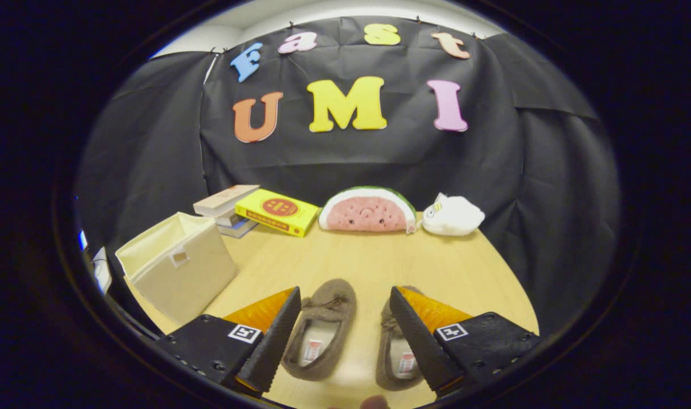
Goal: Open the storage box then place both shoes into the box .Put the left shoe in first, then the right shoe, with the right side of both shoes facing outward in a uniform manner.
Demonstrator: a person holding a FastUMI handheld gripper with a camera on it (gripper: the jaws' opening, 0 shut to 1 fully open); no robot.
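Two grey-brown slipper shoes lie side by side on the wooden table, toes pointing away from me. The left shoe lies between my fingers, close to the left finger. The right shoe is partly covered by the right finger. My gripper hovers above them, open, with nothing held. A cream fabric storage box stands on the table to the left of the left finger, its top open and its inside showing.
Along the back of the table stand a stack of books, a yellow book, a watermelon-slice plush and a white plush. Bare tabletop lies between the shoes and these items. The table's edge runs just right of the right finger.
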